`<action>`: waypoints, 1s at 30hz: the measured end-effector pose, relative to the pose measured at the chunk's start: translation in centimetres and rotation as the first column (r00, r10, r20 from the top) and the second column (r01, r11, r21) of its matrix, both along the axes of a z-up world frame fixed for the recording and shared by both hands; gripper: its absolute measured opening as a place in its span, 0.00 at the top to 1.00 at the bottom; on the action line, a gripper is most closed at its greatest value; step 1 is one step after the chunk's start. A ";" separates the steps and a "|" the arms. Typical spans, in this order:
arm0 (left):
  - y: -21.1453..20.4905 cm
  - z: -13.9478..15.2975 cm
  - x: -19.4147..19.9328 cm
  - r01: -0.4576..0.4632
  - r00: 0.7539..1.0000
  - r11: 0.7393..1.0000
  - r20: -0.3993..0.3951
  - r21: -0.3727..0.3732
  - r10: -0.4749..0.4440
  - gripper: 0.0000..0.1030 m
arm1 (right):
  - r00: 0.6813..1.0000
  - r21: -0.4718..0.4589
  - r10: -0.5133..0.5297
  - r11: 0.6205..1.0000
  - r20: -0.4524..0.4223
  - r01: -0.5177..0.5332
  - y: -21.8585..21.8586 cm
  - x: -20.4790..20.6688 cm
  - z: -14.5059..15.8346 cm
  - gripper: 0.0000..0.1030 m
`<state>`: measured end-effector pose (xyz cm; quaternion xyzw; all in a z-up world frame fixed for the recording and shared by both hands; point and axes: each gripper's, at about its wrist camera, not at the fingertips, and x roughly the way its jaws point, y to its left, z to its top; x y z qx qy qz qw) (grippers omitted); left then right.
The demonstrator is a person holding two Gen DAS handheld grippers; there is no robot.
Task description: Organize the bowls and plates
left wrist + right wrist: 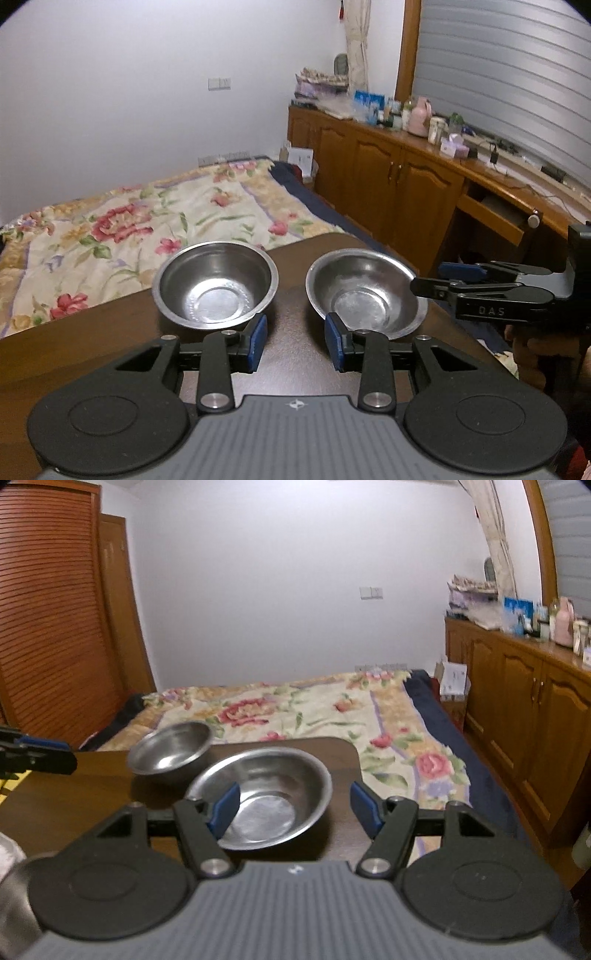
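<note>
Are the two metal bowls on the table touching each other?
Apart. In the left wrist view, a strip of dark table shows plainly between the left bowl and the right bowl.

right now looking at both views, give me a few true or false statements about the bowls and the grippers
1. Two metal bowls sit on the dark table. True: the left bowl and the right bowl both rest there.
2. The bowls are stacked one inside the other. False: they sit side by side, apart.
3. The left gripper is open and holds nothing. True.
4. The right gripper is shut on a plate. False: it is open, and no plate shows.
5. Both bowls are empty. True.
6. The right bowl lies upside down. False: it sits rim up.
</note>
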<state>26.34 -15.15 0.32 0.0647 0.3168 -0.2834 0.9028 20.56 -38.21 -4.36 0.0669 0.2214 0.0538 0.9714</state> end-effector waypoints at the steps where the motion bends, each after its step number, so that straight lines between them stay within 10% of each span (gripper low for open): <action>1: -0.3 -0.3 0.5 0.005 1.000 1.000 -0.007 0.004 -0.005 0.64 | 1.000 0.009 -0.003 1.000 -0.009 0.003 -0.1 0.4 -0.2 0.35; 30: -4.9 -4.1 6.6 0.078 0.984 0.997 -0.165 0.020 -0.073 0.64 | 0.992 0.131 0.076 0.989 -0.097 -0.063 0.0 4.0 -2.6 0.56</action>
